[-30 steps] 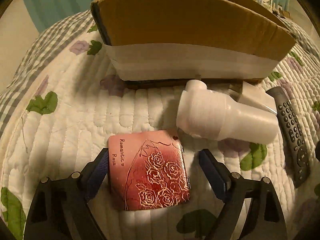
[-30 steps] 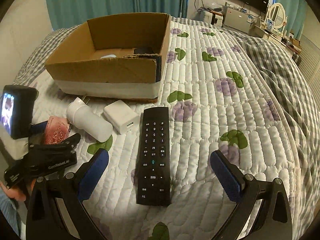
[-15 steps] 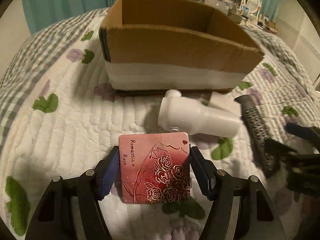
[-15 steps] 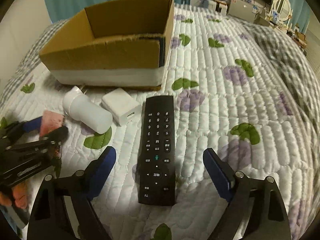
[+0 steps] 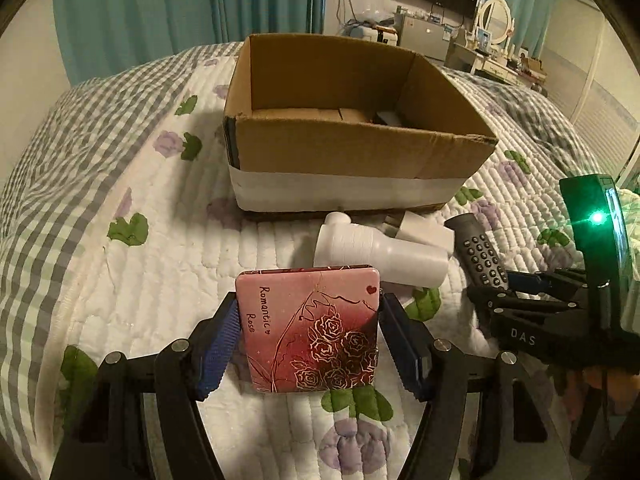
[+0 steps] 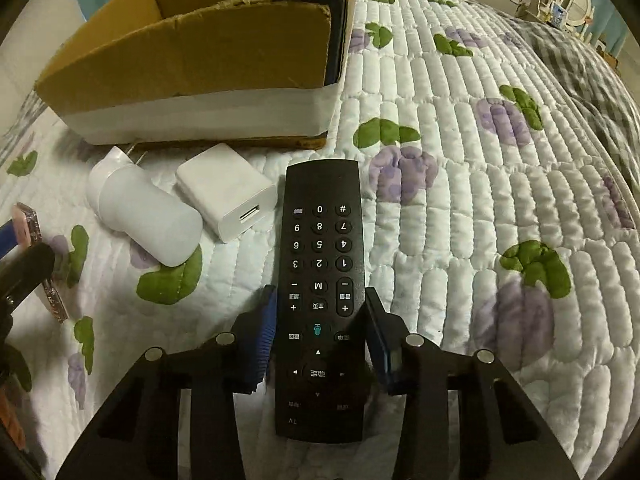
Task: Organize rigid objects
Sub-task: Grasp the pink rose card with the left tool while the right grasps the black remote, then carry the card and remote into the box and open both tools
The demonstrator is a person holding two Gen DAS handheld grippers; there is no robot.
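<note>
A pink "Romantic Rose" tin (image 5: 316, 340) hangs a little above the quilt, with my left gripper (image 5: 310, 312) shut on its two sides. The tin's edge (image 6: 28, 220) also shows at the far left of the right wrist view. A black remote (image 6: 320, 240) lies flat on the quilt, keypad up. My right gripper (image 6: 320, 308) straddles its lower half, and its jaws are closing with the blue pads (image 6: 266, 320) against the remote's sides. The open cardboard box (image 5: 360, 152) stands just behind.
A white bottle (image 6: 148, 224) lies on its side and a white charger (image 6: 226, 196) sits between it and the remote, both in front of the box (image 6: 200, 64). A small item lies inside the box. Flowered quilt (image 6: 500, 200) stretches to the right.
My left gripper closed on the pink tin and lifted it off the quilt. My right gripper came down over the remote and its jaws drew in onto its sides.
</note>
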